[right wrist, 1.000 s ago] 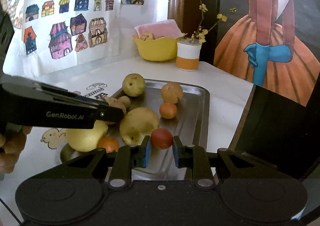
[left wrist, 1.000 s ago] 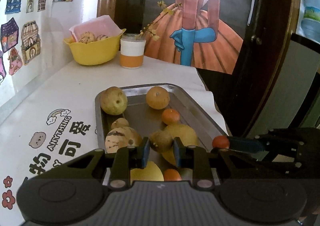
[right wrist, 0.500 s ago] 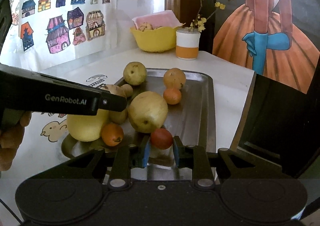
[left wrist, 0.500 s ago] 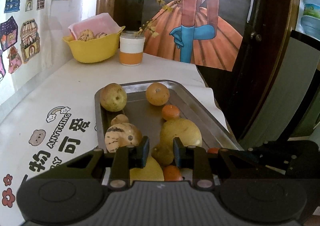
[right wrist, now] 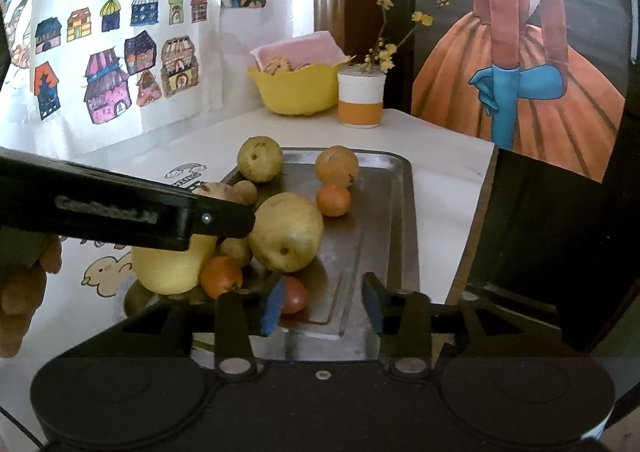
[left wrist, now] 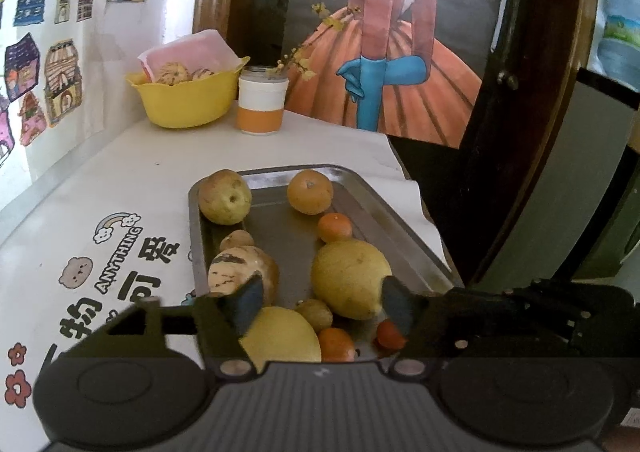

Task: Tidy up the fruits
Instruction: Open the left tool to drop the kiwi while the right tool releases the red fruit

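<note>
Right wrist view shows my right gripper (right wrist: 320,306) spread open with the small red fruit (right wrist: 293,295) resting on the metal tray (right wrist: 394,236) among the gathered fruits, my left gripper (left wrist: 318,298) open too, so sorting looks nearly done.

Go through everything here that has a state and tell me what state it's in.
left hand-held gripper: open, empty, over the tray's near fruit
right hand-held gripper: open, empty
small red fruit: lying free on the tray by the right gripper's left finger
metal tray: holding loose fruit
yellow bowl: filled
</note>
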The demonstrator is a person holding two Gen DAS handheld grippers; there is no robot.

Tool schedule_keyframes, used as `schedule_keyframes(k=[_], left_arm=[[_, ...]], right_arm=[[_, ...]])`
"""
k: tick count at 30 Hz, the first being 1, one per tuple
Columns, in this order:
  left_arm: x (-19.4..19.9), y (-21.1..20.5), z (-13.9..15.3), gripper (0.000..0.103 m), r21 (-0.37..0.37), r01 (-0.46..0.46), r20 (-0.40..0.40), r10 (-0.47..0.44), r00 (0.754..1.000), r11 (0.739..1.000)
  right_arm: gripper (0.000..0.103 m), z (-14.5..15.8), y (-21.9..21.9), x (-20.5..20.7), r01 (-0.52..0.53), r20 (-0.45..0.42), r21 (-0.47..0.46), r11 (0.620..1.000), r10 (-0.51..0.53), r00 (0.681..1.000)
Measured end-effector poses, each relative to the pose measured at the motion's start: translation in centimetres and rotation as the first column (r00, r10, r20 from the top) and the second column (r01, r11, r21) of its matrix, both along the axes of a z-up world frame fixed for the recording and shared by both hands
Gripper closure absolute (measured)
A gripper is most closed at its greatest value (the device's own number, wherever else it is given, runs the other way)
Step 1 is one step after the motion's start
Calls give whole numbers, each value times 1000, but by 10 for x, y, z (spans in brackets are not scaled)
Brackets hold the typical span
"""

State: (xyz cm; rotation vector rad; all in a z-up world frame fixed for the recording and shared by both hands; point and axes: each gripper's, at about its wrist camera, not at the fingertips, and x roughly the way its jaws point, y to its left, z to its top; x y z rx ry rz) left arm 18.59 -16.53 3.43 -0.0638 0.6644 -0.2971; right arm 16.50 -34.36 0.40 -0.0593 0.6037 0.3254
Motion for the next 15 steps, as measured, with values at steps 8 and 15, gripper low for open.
schedule_keyframes(k=[8, 15], left_arm=[[-4, 6, 12, 12, -15, -7, 35, 8, 999, 1000], [-10, 16, 21, 1, -26, -54, 74, 56, 996, 998]], right_arm=[[35, 9, -4, -6, 25, 27, 4, 1000, -25, 999], [15, 19, -7, -14, 46, 49, 17, 999, -46, 998]])
